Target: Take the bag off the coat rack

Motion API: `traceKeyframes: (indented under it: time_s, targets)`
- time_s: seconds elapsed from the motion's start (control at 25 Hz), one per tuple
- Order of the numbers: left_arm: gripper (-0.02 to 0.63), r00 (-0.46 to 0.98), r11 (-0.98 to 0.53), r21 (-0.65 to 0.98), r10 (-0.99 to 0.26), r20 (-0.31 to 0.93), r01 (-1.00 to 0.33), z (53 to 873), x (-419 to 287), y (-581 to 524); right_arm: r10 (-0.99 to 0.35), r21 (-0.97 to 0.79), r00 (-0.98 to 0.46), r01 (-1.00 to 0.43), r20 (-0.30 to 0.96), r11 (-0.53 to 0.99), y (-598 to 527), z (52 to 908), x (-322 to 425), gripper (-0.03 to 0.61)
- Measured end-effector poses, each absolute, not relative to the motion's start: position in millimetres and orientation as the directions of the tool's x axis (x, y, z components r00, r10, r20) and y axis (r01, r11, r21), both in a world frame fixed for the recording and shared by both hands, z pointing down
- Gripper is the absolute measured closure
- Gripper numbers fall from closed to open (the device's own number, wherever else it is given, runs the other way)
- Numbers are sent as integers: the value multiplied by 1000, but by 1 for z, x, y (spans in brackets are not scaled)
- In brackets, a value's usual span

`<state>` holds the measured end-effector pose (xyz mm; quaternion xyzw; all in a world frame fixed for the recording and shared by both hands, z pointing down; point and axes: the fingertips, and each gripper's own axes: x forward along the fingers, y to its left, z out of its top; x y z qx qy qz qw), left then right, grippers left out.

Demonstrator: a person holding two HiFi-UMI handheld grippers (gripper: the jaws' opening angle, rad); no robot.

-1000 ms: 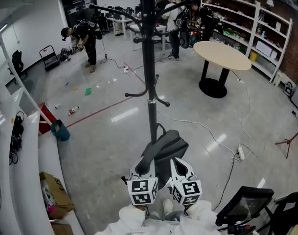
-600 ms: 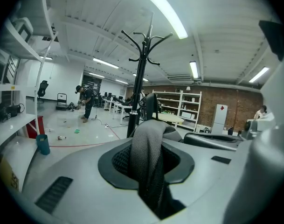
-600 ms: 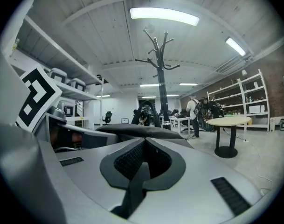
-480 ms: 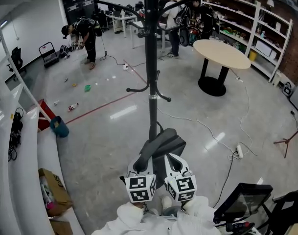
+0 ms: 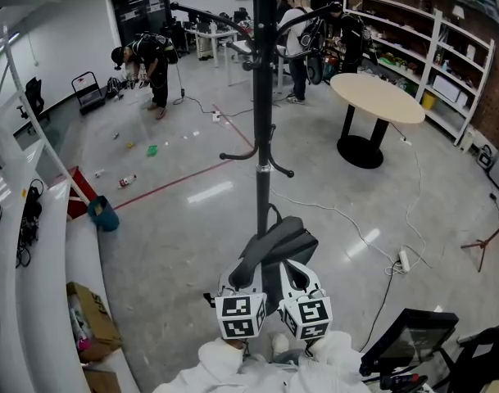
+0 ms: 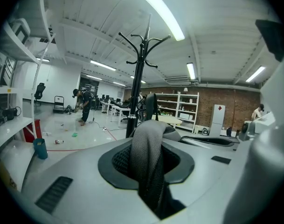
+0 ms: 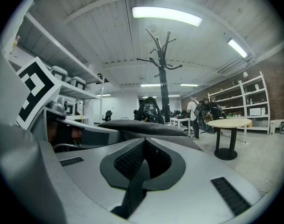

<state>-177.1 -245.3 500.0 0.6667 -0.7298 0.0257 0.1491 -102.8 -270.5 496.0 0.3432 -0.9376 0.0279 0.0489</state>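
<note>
The black coat rack (image 5: pixel 263 129) stands straight ahead, its pole rising from the floor with curved hooks at mid height and at the top. A dark grey bag (image 5: pixel 275 248) hangs low in front of the pole, below the lower hooks, held between both grippers. My left gripper (image 5: pixel 233 283) is shut on a grey mesh strap (image 6: pixel 148 157) of the bag. Close beside it, my right gripper (image 5: pixel 301 282) is shut on a dark strap (image 7: pixel 135 185). The rack (image 6: pixel 137 92) shows beyond the left jaws, and the rack (image 7: pixel 162 73) also rises behind the bag in the right gripper view.
A round beige table (image 5: pixel 378 97) stands right of the rack. Cables and a power strip (image 5: pixel 403 258) lie on the floor at right. A white counter (image 5: pixel 36 244), a blue bin (image 5: pixel 104 216) and a cardboard box (image 5: pixel 89 322) line the left. People (image 5: pixel 147 56) work at the back.
The head view has shifted slightly, so the rack sits a little further right. Both grippers keep their hold on the bag at about the same spot.
</note>
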Motion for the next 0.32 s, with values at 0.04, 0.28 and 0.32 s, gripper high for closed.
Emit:
traceKeyframes:
  time_s: [0.04,0.28,0.32]
  targets:
    - [532,-66,109,162,-966,249,-981,500,-177,-245,-641,-17,-760,-646,110,763,-270,496,-103,566]
    - [532,-64,110,165,-964,258,-980,501,-174,-247,-642,-14,-758,-648,116,762,-271,497,-98,566]
    - [532,-64,110,164,-963,263,-980,501,-173,-248,-643,-15,-757,-648,118,761,-272,497,-97,566]
